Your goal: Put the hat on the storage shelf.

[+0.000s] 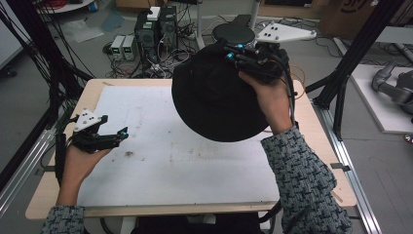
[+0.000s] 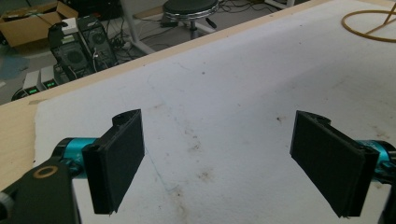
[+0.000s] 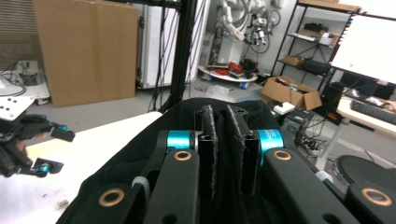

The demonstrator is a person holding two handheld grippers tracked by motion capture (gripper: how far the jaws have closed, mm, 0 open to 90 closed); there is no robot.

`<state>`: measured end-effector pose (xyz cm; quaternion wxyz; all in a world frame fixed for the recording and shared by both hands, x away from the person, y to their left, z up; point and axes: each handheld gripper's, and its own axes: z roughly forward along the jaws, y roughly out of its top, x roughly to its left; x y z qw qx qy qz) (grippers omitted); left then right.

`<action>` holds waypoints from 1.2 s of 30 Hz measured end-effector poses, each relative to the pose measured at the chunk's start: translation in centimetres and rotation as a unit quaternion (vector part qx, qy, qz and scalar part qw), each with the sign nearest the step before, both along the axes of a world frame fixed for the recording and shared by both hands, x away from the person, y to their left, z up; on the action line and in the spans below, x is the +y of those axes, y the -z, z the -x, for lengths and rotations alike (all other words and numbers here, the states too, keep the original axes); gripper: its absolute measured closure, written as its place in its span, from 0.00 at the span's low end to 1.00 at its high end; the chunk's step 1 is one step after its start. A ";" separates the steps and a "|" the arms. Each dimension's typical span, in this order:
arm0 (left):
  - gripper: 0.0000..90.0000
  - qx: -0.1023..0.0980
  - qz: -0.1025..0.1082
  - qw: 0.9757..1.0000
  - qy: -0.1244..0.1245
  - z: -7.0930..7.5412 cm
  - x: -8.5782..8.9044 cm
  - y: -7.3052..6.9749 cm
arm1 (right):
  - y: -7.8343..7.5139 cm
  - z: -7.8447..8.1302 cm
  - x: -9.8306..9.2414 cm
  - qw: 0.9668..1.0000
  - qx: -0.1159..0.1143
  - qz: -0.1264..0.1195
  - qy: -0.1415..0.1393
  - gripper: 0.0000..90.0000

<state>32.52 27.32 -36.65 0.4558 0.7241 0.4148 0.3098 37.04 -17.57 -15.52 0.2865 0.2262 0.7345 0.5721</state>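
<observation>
Left gripper (image 1: 109, 138): black body, 2 flat black rectangular jaws with ribbed pads on bright blue metal collars, brass-ringed pivot holes behind each jaw. Grey three-cornered plate (image 1: 89, 120) on top, dotted with dark screw holes; black cable trailing from the rear.

Right gripper (image 1: 236, 52): same black build, blue collars beside the jaws, 4 brass-ringed pivots on the black linkage arms behind them, larger pale grey three-cornered plate (image 1: 285, 33) on top, black cable (image 1: 291, 95) behind.

Sleeves (image 1: 307, 185): knitted, speckled grey and dark pattern, on both forearms.
</observation>
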 end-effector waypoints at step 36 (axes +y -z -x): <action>0.20 0.003 -0.005 1.000 0.004 -0.1 -0.2 0.3 | -3.7 -1.4 -7.7 0.994 -0.055 -0.010 0.090 0.93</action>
